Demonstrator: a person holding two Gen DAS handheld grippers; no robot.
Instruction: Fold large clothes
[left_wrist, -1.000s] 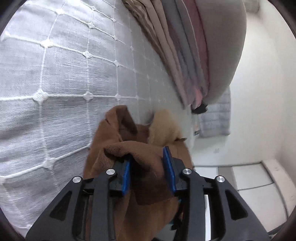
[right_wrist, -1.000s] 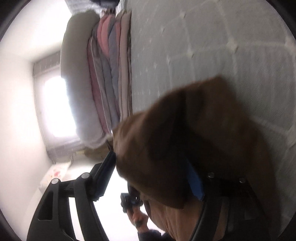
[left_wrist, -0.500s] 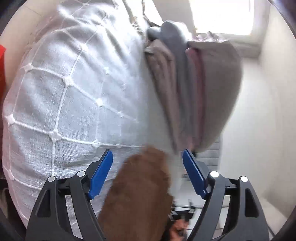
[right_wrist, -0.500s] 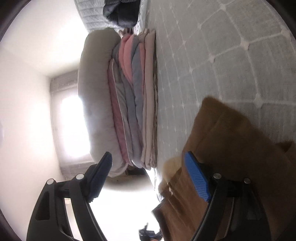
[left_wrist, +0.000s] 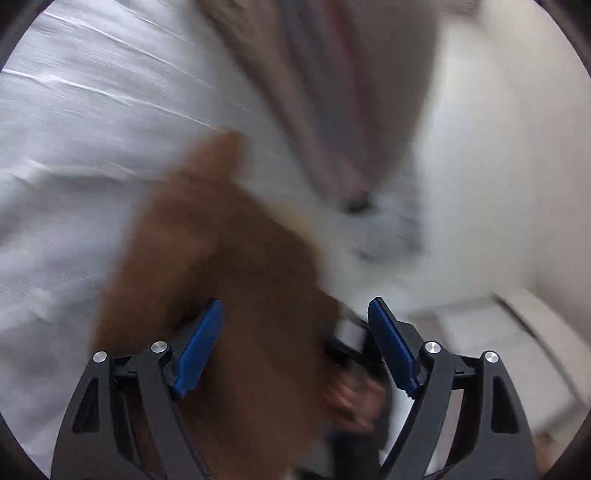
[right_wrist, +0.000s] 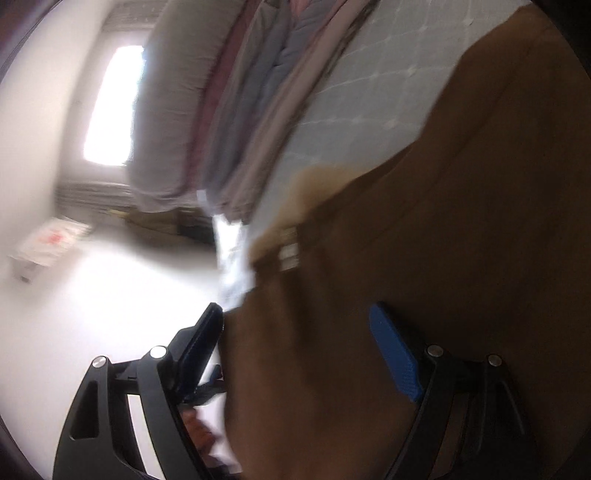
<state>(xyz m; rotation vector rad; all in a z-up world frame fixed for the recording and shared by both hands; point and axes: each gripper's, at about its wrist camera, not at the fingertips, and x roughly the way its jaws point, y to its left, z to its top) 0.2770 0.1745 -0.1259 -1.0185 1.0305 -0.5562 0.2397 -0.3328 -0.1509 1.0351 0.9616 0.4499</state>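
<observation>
Both your left gripper (left_wrist: 295, 345) and right gripper (right_wrist: 295, 349) stand apart, pads off the brown garment (left_wrist: 221, 266), the jaws having just been opening. The cloth looks soft and limp on the bed (left_wrist: 92, 110); take it at a hem edge or corner, not mid-panel.

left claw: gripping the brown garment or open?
Open. Left claw has just been opening; its blue pads stand wide apart, brown garment loose between them, unpinched.
</observation>
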